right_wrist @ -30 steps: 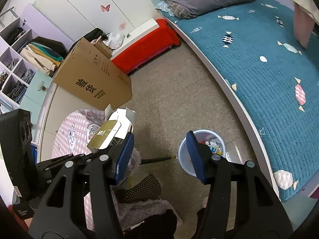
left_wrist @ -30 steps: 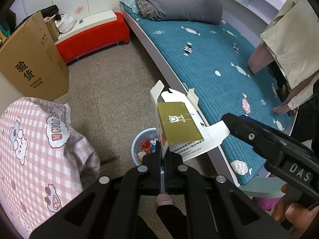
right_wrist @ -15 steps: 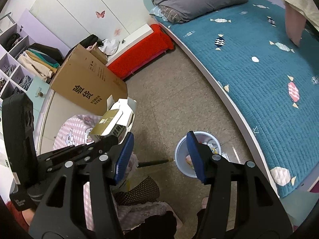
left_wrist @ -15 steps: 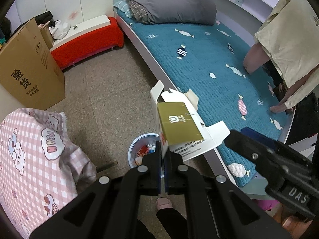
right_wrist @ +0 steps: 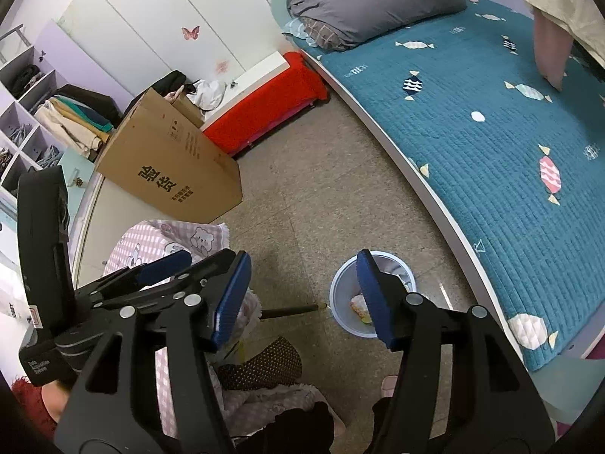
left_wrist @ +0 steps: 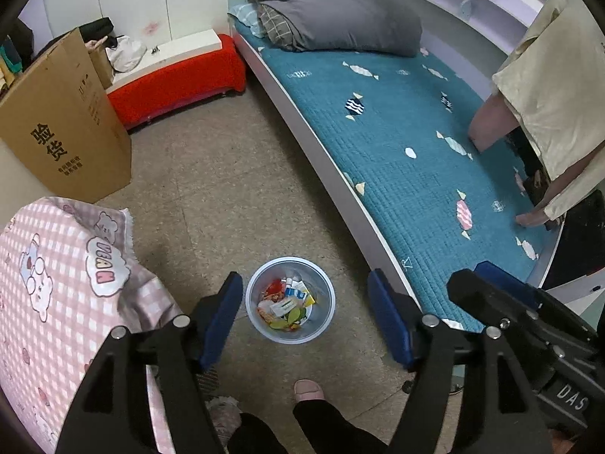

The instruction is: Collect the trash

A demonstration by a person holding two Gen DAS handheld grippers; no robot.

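Observation:
A small pale blue bin [left_wrist: 264, 331] stands on the floor beside the bed, holding several colourful wrappers and packets [left_wrist: 285, 304]. My left gripper [left_wrist: 304, 283] hangs right above it; its jaws are opening, with nothing between them. The white and gold carton is no longer in its grip, and I cannot pick it out among the bin's contents. The right gripper [right_wrist: 302, 265] stands open and empty, its jaws easing slightly wider, with the bin [right_wrist: 342, 291] partly behind its right finger. Each gripper shows at the edge of the other's view.
A teal quilted bed [left_wrist: 416, 159] runs along the right. A large cardboard box [left_wrist: 64, 132] and a red bench [left_wrist: 177, 79] stand at the back left. A pink checked blanket [left_wrist: 56, 265] lies left of the bin. A thin dark rod [right_wrist: 291, 310] lies on the floor. A person's foot [left_wrist: 308, 389] is near the bin.
The left gripper's jaws have sprung apart and the white and gold carton they held is gone from between them. The right gripper has barely moved.

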